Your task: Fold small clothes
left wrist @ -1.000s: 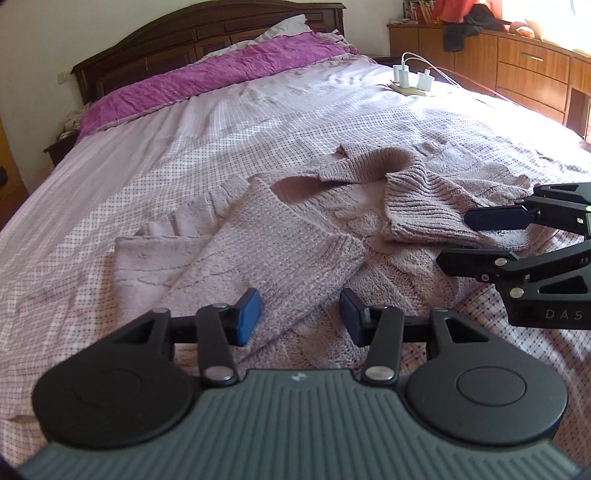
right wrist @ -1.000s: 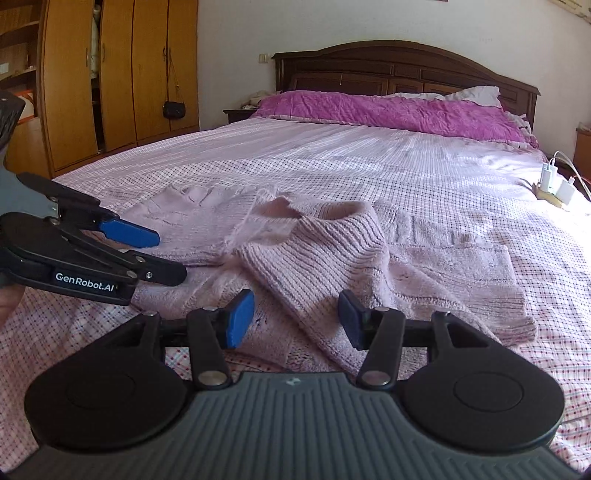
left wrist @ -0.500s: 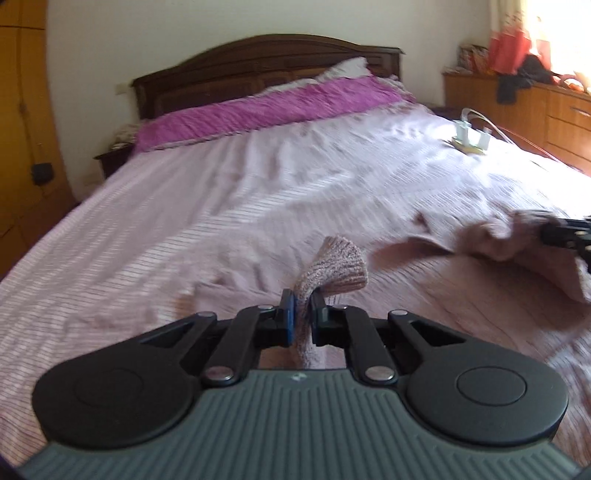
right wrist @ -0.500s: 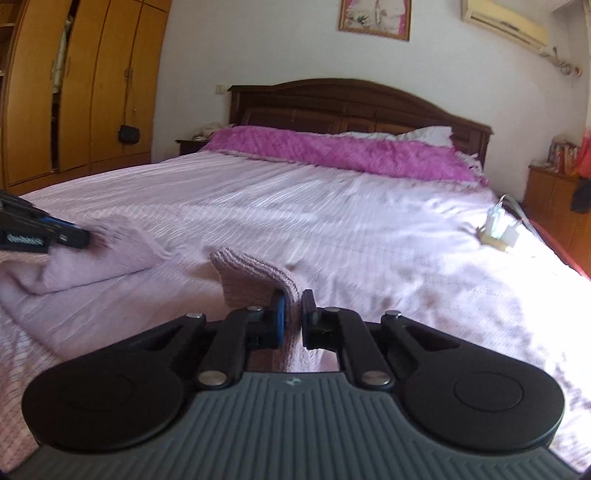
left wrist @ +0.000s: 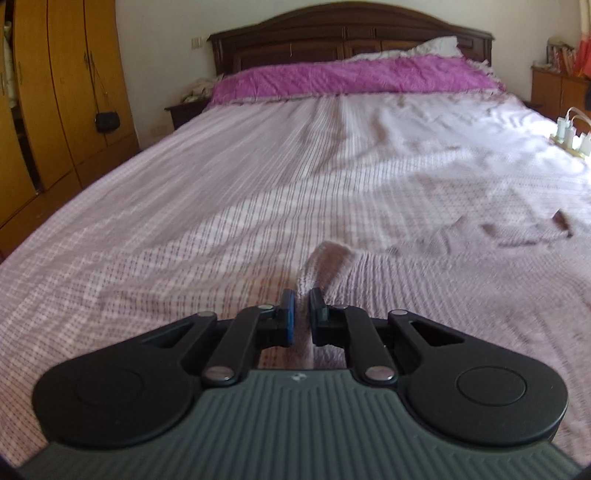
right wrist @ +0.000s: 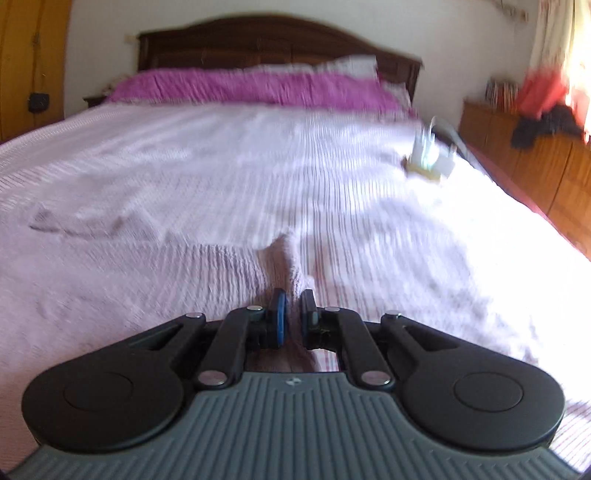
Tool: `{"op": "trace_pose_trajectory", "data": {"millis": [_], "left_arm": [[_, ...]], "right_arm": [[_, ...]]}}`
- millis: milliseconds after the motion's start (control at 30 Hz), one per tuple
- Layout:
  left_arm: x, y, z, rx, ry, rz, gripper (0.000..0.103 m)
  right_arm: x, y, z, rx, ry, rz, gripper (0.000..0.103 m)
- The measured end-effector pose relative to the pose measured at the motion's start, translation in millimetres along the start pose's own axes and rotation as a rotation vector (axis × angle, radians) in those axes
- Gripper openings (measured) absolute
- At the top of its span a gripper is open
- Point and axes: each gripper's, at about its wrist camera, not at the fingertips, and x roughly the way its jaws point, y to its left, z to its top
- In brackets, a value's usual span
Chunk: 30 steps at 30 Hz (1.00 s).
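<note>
- Left gripper [left wrist: 301, 312], its blue-padded fingers [left wrist: 289, 314] pinched on a raised fold of a pale lilac knitted sweater [left wrist: 424, 295].
- The sweater lies spread to the right on a checked bedsheet [left wrist: 184, 206].
- Magenta pillow [left wrist: 351, 77] against a dark wooden headboard [left wrist: 332, 33].
- Wooden wardrobe [left wrist: 55, 92] at left.

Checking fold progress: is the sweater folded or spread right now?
Spread. The sweater lies flat across the bed, each tool, left and right, pinching an edge; far end blurred.
</note>
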Motion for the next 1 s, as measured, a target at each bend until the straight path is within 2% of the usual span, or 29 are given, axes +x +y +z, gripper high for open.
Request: {"op": "trace_pose_trajectory", "data": {"millis": [167, 233, 300, 333, 400, 567, 700, 867, 1000], "left_arm": [[7.5, 4.1, -4.7, -0.009, 0.007, -0.008, 0.015], [5.3, 8.2, -2.9, -0.028, 0.011, -0.016, 0.022], [0.6, 13.5, -1.6, -0.046, 0.012, -0.006, 0.034], [-1.7, 15.4, -0.3, -0.055, 0.011, 0.001, 0.040], [-8.8, 20.9, 0.3, -0.070, 0.009, -0.001, 0.041], [-30.8, 30.2, -1.8, -0.086, 0.012, -0.019, 0.042], [-50.7, 33.9, -8.1, -0.114, 0.018, -0.055, 0.042], [-71.1, 30.7, -19.2, -0.120, 0.065, -0.087, 0.042], [-80.3, 34.0, -28.4, -0.171, 0.107, -0.130, 0.041]], "right_arm": [[11.1, -4.7, -1.1, 0.038, 0.010, 0.027, 0.014], [10.4, -7.6, -1.0, 0.052, 0.007, 0.042, 0.025], [4.7, -9.7, 1.9, 0.074, -0.002, 0.035, 0.042], [-1.7, -10.8, 1.1, 0.091, -0.011, 0.027, 0.046], [-10.2, -15.2, -0.2, 0.116, -0.021, 0.030, 0.056], [-40.6, -25.3, -10.9, 0.173, -0.027, 0.062, 0.057], [-60.6, -37.0, -25.3, 0.278, -0.009, 0.101, 0.058], [-80.0, -48.5, -45.1, 0.394, 0.028, 0.163, 0.058], [-88.3, -52.7, -57.0, 0.442, 0.058, 0.208, 0.059]]}}
